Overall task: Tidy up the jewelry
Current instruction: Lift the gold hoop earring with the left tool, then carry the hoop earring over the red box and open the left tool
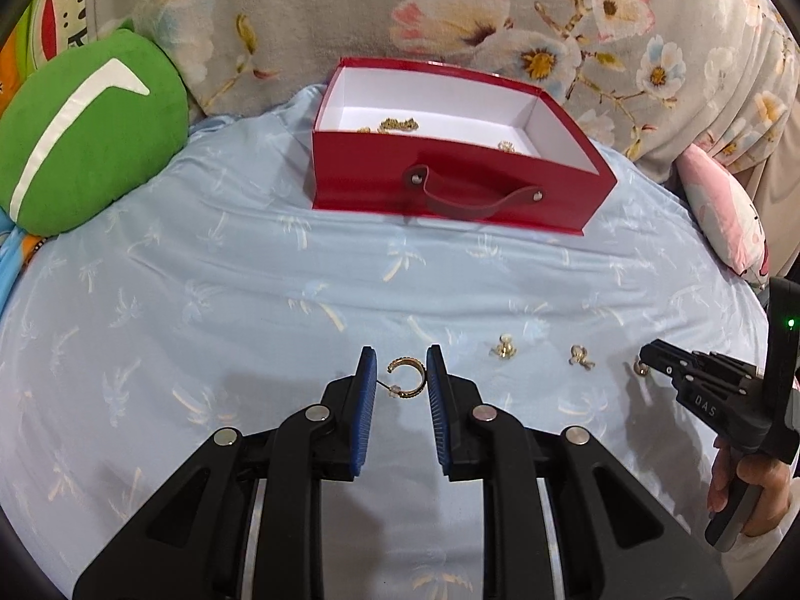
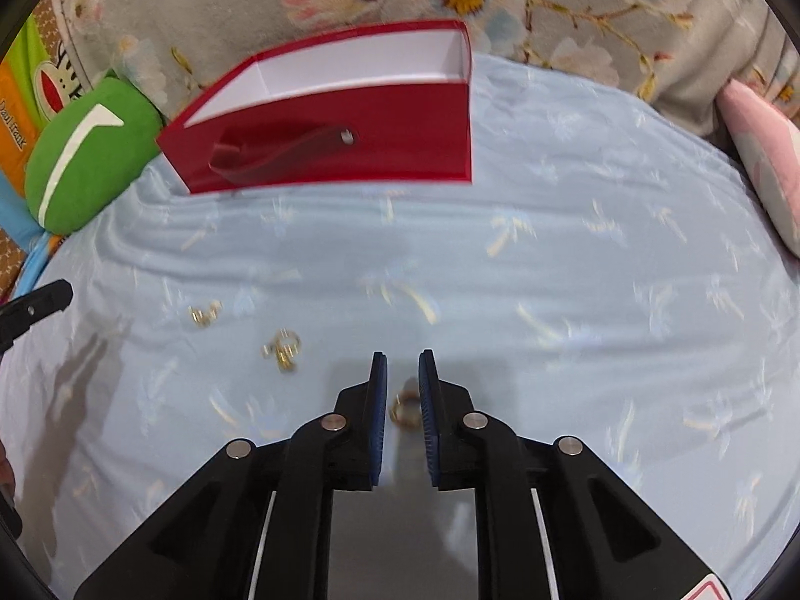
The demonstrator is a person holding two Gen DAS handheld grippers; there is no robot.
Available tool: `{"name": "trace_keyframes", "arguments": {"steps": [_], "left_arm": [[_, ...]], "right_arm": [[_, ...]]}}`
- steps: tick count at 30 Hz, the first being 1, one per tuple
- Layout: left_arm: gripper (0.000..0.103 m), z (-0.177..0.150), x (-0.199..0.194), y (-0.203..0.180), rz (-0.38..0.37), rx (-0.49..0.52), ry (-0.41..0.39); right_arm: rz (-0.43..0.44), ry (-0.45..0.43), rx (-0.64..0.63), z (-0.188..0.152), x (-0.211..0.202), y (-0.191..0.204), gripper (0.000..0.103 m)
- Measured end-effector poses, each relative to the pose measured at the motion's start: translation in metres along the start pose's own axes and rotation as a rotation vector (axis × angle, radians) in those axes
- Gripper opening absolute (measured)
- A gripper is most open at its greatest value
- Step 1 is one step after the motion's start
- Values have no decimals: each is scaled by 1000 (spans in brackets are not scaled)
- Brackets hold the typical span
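Your left gripper [image 1: 400, 370] has jaws spread around the hoop earring [image 1: 407, 378], untouched. Your right gripper [image 2: 402, 375] has jaws narrowly parted around a blurred gold piece [image 2: 404, 412], possibly touching.

A bedroom at home: a bed with a blue sheet [image 1: 200, 275], flowery blanket [image 1: 350, 0] and green pillow [image 1: 85, 135].

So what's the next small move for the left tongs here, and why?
Probably close the left tongs on the gold hoop earring. It lies on the blue sheet between the open pads, not yet gripped, and the red box already holds other gold pieces.
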State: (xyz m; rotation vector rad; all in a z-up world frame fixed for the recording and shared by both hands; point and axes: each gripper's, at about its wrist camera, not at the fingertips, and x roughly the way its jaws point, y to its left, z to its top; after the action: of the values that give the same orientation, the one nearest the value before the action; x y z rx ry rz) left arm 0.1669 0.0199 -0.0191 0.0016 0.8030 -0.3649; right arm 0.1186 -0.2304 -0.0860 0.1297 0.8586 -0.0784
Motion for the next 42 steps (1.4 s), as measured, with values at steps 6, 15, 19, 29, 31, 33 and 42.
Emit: {"name": "trace_keyframes", "arguments": {"steps": [6,15,19,29,31,33,42], "left_arm": [[20,-11,8,-5,-16,-8,32],[20,-16,12,-8,-18,-7,46],[20,-15,11,-8,-19,-3,42],[20,24,5,-10,4,37,-27],[20,41,6,-12,13,58,-48],[20,65,12,-15,22,78,-66],[20,190,56,-23,33,103,-140]], "right_arm": [[-9,7,-5,-8,1,1,22],[-14,-1,6,-8,3,-1,16],[-17,-18,7,-5,-1,-1,16],[46,-154,-18,57,-37,9,16],[65,-181,-30,81,-41,13,16],[76,-207,-51,107,-42,19,16],[113,-202,-42,234,9,23,16]]}}
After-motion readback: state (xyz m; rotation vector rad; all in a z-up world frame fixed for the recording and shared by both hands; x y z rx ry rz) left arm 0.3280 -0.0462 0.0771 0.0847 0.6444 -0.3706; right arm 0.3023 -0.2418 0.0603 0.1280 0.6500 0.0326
